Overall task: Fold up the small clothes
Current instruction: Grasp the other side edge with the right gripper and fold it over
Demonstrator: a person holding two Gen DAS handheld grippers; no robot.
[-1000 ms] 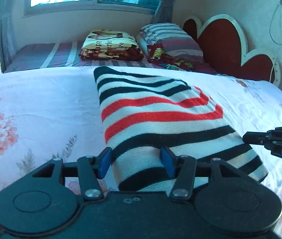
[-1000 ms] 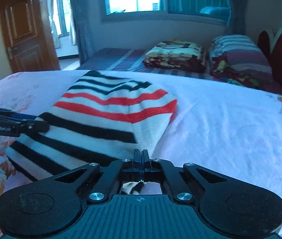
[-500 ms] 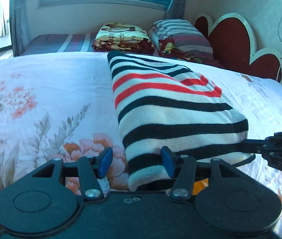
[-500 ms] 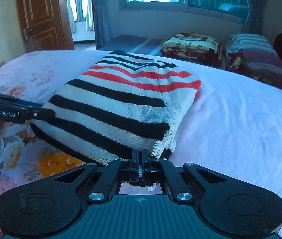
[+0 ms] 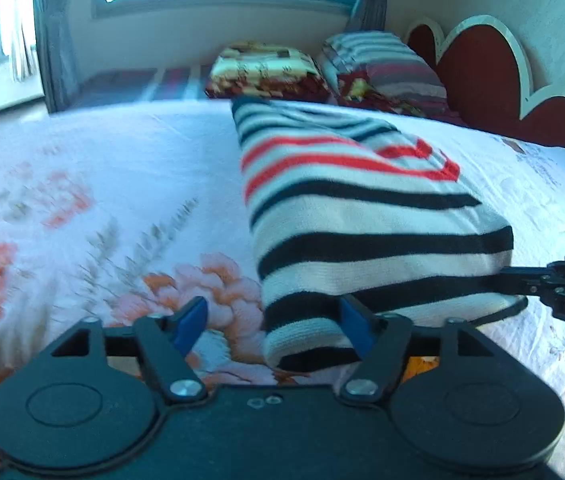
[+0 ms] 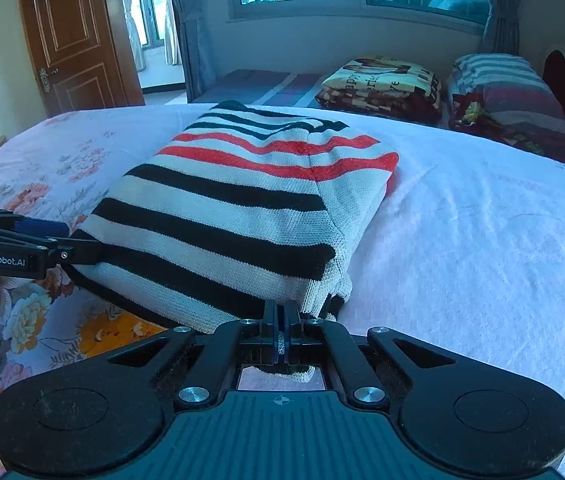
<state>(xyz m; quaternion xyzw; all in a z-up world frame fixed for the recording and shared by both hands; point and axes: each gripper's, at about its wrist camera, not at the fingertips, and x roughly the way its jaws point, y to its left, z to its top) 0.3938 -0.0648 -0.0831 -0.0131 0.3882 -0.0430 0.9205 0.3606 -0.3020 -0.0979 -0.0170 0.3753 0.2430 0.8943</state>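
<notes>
Basically the striped sweater (image 6: 234, 216) lay folded lengthwise on the floral bedsheet (image 5: 82, 208), near the front edge of the bed, red stripes at the far end and black ones toward the cameras.

Left gripper (image 5: 272, 326) was opening. The near left corner of the sweater sat between its blue pads; the right pad (image 5: 356, 320) touched the knit, the left one stood clear over the sheet, so no real pinch there.

Right gripper (image 6: 281, 326) was clamped tight on the near right corner; a tuft of white knit poked out behind the closed jaws in the right wrist view.

My read: the fold had just been laid down and this was the release. To do it well:
- let the left jaws go fully wide before backing off, so the pad wouldn't drag the hem
- open the right one with the corner resting on the sheet, not lifted
- pull both straight back along the bed, low, no sideways sweep
- check the near right edge, where the layers looked slightly bunched and uneven

Risk as I judged it: soft knit, a pad could snag it and peel the top layer open.

Containers: none visible. No basket, box or drawer in either view, only folded blankets (image 6: 378, 84) and a striped pillow (image 6: 506, 88) at the far side.
</notes>
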